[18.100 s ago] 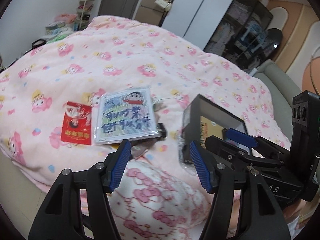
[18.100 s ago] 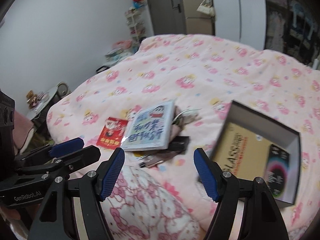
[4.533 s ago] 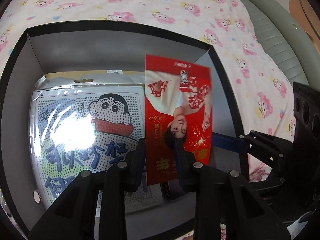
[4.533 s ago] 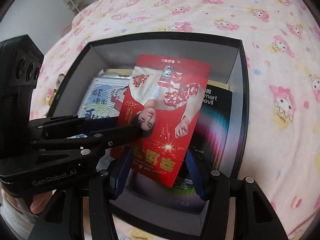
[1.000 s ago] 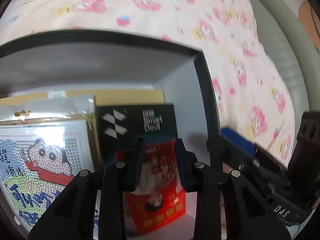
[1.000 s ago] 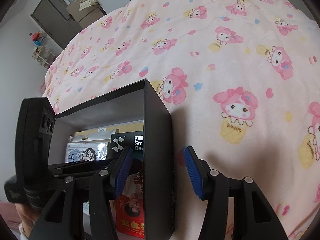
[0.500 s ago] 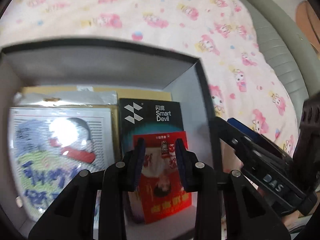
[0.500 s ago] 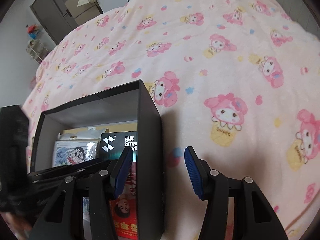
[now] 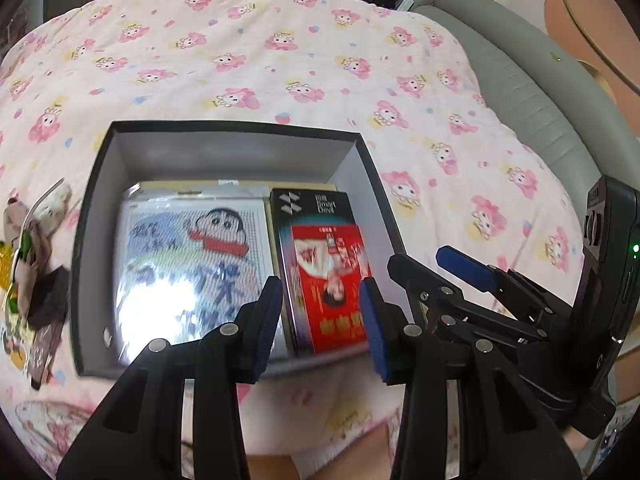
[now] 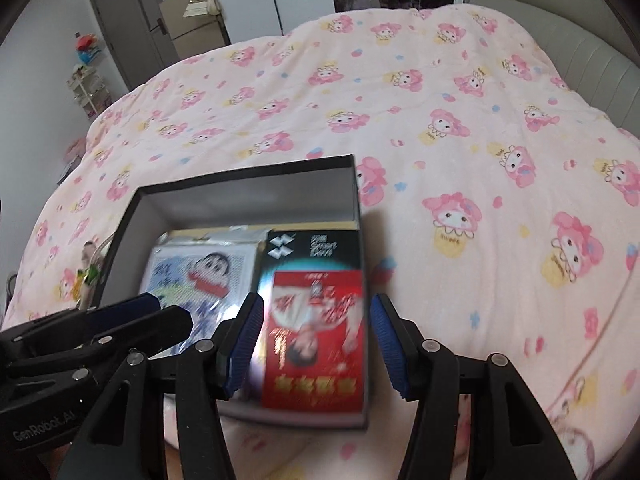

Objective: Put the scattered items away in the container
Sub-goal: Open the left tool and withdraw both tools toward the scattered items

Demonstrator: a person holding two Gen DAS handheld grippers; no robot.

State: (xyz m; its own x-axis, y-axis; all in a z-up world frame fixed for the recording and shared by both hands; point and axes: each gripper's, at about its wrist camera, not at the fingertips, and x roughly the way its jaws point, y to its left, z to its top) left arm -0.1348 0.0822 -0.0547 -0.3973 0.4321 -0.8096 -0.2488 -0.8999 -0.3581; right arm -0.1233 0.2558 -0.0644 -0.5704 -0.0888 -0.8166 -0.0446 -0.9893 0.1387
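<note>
The red card (image 9: 330, 284) now lies flat in the black box (image 9: 224, 130), on top of the dark Smart Devil pack (image 9: 310, 206) along the box's right wall; a second ago I had my left gripper (image 9: 322, 314) down over it inside the box, and a few seconds before that the card hung upright above the box. My left jaws have just been opening, nothing is between the pads, and the gripper hangs above the box's near edge. My right gripper (image 10: 316, 338) has also just opened a little further and is likewise empty; a second ago it straddled the box's right wall, now it looks down into the box from above its near right corner. The cartoon bead-art pack (image 9: 188, 264) fills the box's left half. So the card is done (three flat items in). Not finished, I judge: left of the box, on the pink blanket (image 9: 256, 60), a small heap remains (image 9: 32, 264), with a plush figure, something yellow-green and a dark flat piece; blur hides what each is. Nothing blocks the way to it, but my two grippers sit close together, the right one's fingers just beside my left, so one should clear off first. The heap is soft and mixed, so it may take more than one pick.
</note>
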